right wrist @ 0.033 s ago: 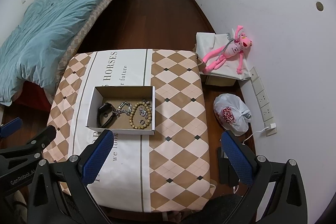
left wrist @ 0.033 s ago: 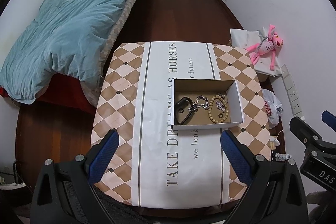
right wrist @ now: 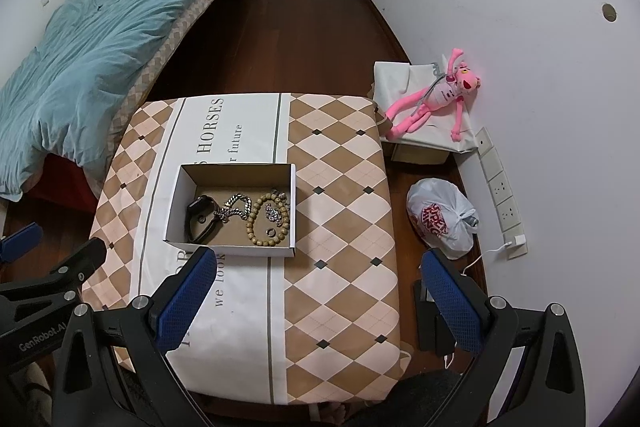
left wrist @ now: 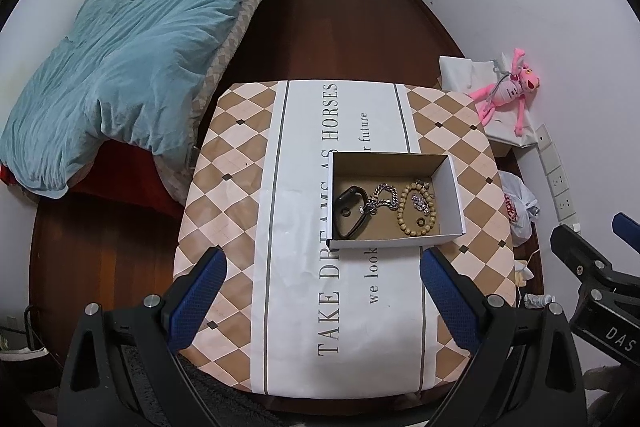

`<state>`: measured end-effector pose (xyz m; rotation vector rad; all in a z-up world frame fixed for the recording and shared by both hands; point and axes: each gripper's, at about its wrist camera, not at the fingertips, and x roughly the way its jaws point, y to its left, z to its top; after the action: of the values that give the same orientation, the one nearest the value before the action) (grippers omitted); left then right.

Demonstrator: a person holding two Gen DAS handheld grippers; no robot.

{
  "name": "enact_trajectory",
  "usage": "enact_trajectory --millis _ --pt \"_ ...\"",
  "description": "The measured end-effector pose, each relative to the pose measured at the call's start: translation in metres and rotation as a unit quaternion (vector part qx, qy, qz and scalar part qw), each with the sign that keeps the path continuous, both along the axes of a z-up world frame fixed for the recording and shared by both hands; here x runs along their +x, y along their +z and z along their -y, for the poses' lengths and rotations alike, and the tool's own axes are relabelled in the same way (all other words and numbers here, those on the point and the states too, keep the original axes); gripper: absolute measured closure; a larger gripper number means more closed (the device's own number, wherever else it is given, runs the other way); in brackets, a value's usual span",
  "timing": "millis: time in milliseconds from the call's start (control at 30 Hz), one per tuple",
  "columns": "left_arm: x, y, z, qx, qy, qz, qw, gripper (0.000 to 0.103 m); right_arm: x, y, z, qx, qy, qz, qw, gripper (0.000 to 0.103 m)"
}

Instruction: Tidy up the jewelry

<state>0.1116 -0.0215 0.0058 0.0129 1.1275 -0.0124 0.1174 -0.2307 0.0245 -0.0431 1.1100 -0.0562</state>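
Nothing differs from the earlier pictures: the cardboard box [left wrist: 394,203] sits at the same spot on the table [left wrist: 240,187], and both grippers, left [left wrist: 322,301] and right [right wrist: 320,301], hold unchanged, jaws spread

Open cardboard box [left wrist: 450,187] holds black watch [left wrist: 351,211], silver chain [left wrist: 380,199], bead bracelet [left wrist: 416,203], perhaps rings.
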Motion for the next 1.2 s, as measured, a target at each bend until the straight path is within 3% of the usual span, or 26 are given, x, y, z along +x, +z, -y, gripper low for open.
enact_trajectory --millis 1200 --pt "-0.002 0.015 0.001 0.000 0.008 0.020 0.9998 0.004 -0.002 -0.001 -0.002 0.003 0.003 0.000 1.000 0.000"
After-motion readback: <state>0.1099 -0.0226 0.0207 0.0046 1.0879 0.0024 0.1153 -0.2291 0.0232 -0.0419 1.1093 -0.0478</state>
